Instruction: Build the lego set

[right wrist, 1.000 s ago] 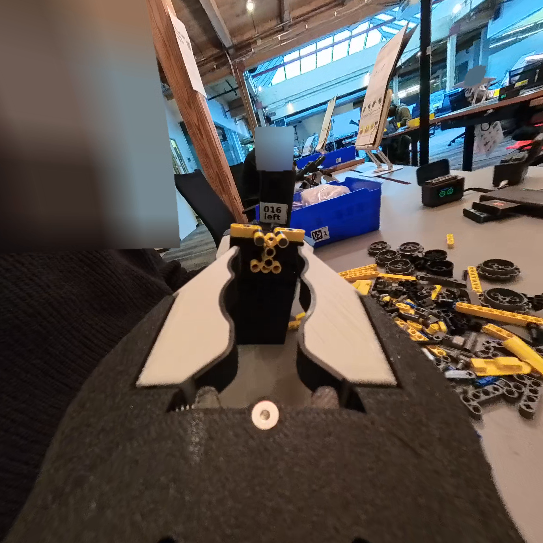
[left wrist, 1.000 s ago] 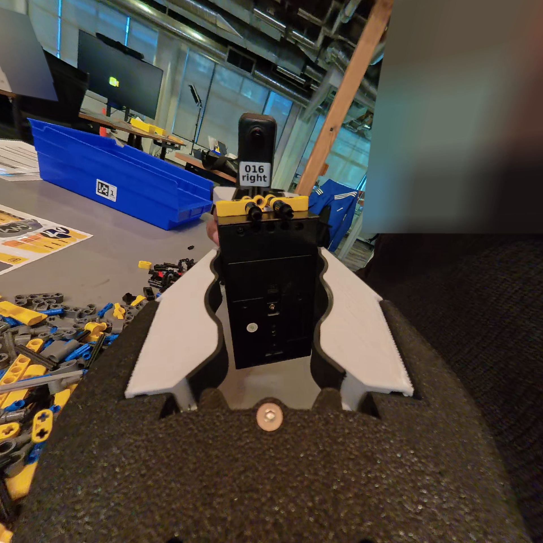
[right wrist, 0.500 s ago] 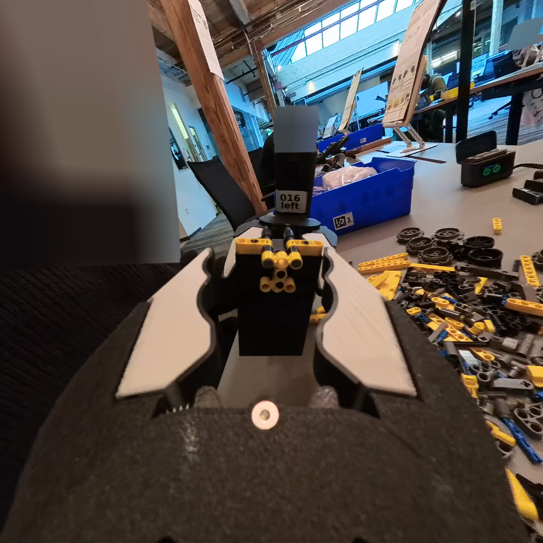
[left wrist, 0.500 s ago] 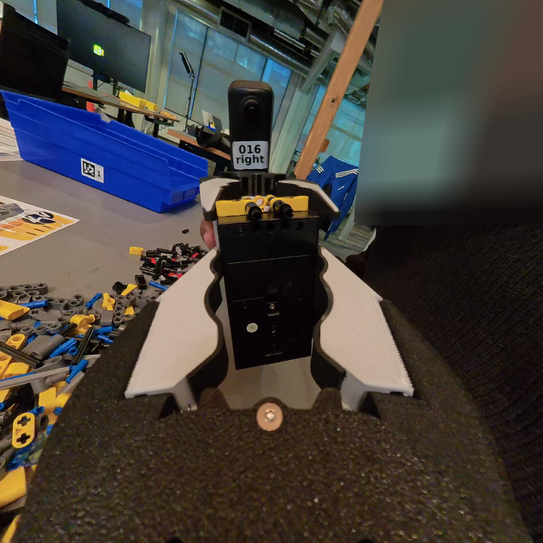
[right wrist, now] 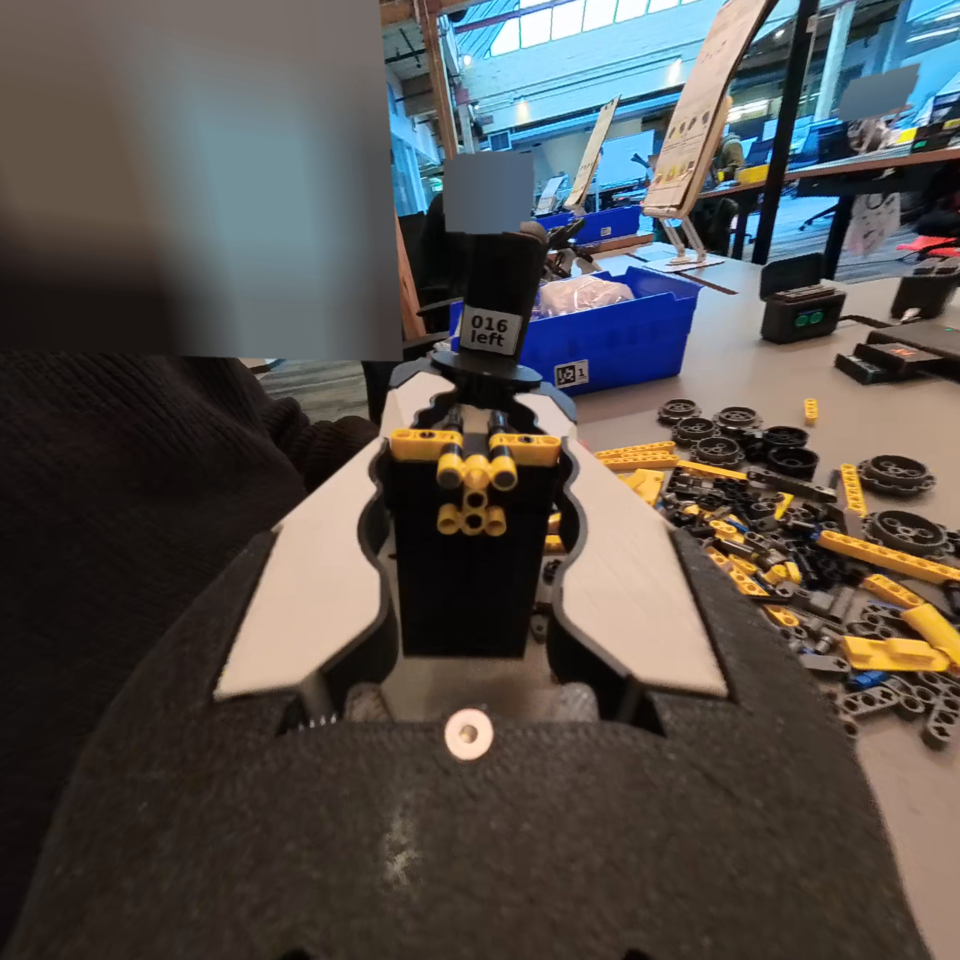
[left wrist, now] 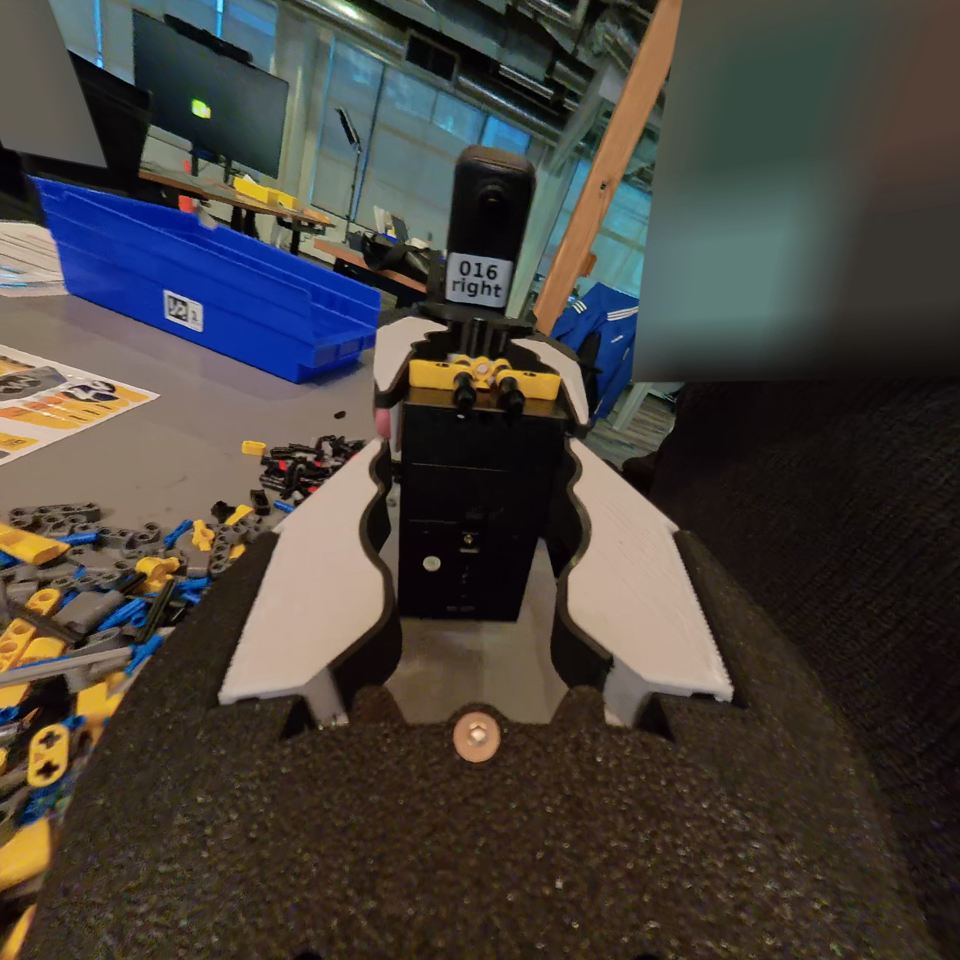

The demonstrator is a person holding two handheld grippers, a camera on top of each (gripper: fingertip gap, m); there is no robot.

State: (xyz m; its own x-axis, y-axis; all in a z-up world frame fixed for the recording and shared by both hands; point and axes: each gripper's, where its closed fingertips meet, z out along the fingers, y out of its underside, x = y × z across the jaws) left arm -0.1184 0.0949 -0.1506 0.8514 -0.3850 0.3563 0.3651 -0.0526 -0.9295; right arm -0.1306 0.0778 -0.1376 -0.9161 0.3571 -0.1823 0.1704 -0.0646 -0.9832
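Observation:
A black box [left wrist: 467,498] with yellow beams [left wrist: 483,376] and black pins at its far end sits between my left gripper's [left wrist: 478,447] white fingers [left wrist: 322,561], which are shut on its sides. The right gripper's fingers [left wrist: 389,358] show beyond it, around the yellow end. In the right wrist view the same box [right wrist: 467,571] shows its plain face, with yellow beams [right wrist: 524,447] and a small yellow connector [right wrist: 472,519]. My right gripper [right wrist: 475,447] is shut on the box's sides, with the left gripper's finger [right wrist: 410,405] just behind.
A grey table [left wrist: 197,415] holds a blue bin [left wrist: 208,280], a printed sheet [left wrist: 62,400] and loose yellow, grey and blue pieces [left wrist: 104,582]. The right view shows more pieces [right wrist: 779,545], black wheels [right wrist: 727,436], a blue bin [right wrist: 613,332] and a black case [right wrist: 800,311]. A person's dark sweater [left wrist: 805,571] is close by. Only a small space, under 4 cm, lies between the two pairs of fingers.
Both views have swung while the box stays held between the fingers. The opposite gripper's white fingers have come into view around the box's yellow end.

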